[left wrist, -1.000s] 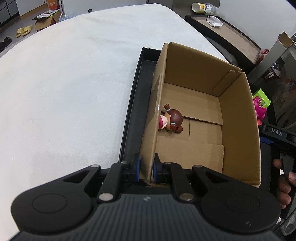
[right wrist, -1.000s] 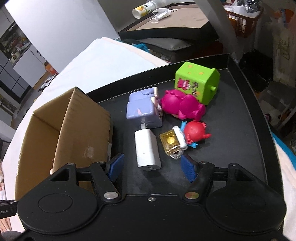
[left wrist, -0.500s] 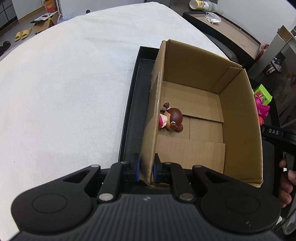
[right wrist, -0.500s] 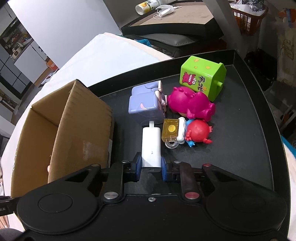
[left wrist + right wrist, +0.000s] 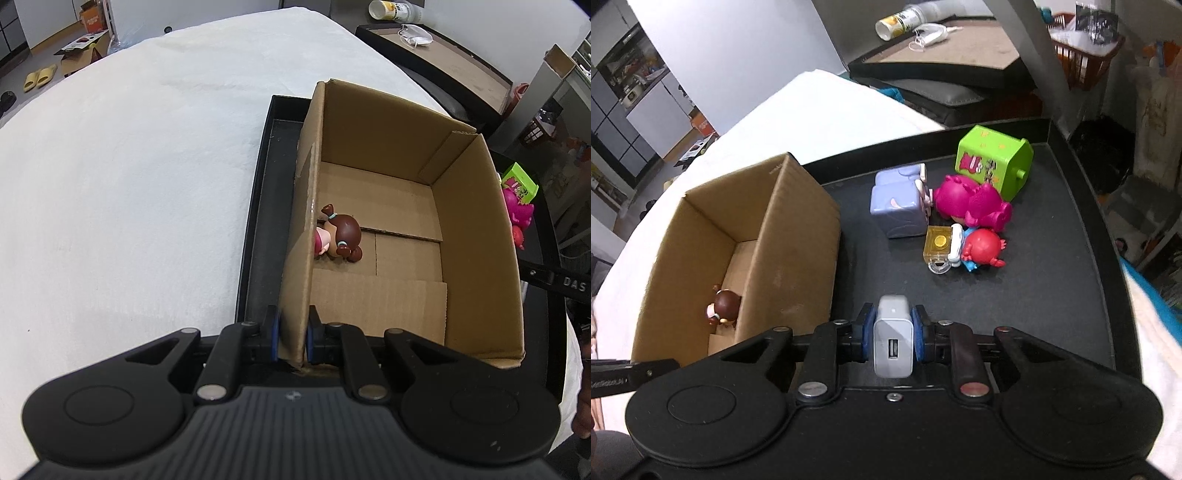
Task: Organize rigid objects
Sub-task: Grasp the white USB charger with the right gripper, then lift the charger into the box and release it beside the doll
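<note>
In the left wrist view we see the left gripper (image 5: 291, 338) at the bottom centre, its blue-padded fingers (image 5: 274, 338) clamped on the near end of the cardboard box's (image 5: 476, 236) left wall. The box stands open-topped on a black tray (image 5: 255, 221), which rests on a white bed (image 5: 129, 177) filling the left of the frame. A brown-haired doll (image 5: 341, 236) lies on the box floor against that left wall.

In the right wrist view the right gripper (image 5: 892, 334), low in the centre, has its fingers (image 5: 867, 332) closed on a white USB charger (image 5: 893, 341), held clear above the tray (image 5: 1052, 295). In the upper right of the tray we see a green toy house (image 5: 993, 162), a pink figure (image 5: 971, 203), a lilac block (image 5: 899, 205), a yellow padlock toy (image 5: 938, 245) and a red figure (image 5: 982, 247) clustered together. The box (image 5: 798, 240) sits at left.
</note>
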The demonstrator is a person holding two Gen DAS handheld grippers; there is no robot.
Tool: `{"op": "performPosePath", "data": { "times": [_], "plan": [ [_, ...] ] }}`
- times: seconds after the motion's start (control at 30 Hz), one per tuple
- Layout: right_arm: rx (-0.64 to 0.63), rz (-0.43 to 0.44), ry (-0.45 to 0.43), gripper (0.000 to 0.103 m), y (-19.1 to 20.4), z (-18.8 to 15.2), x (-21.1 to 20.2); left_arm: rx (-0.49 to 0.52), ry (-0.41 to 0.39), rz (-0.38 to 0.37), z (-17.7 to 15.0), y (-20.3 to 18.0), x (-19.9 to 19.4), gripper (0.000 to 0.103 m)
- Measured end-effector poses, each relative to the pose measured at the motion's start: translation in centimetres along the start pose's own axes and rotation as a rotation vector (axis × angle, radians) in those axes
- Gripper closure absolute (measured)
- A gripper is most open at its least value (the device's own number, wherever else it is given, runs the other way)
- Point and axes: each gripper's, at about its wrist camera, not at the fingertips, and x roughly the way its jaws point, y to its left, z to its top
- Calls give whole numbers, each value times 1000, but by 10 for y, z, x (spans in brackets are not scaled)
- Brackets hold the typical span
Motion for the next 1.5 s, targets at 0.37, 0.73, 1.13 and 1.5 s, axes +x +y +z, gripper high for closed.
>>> {"op": "performPosePath", "data": {
  "times": [0.37,0.73,1.13,1.5],
  "plan": [
    [-44,-28,-35,82,12,7,-26,12,-8,-16,-2,2,-2,90],
    [-92,-55,-81,82,34,24,-44,13,-11,-27,-2,4,-1,90],
    [-150,-48,-108,82,67,45,-52,8,-11,-39,-2,6,-1,90],
    [-222,6,-108,82,109,57,-51,17,-15,-48,-4,6,-2,89]
  ]
}}
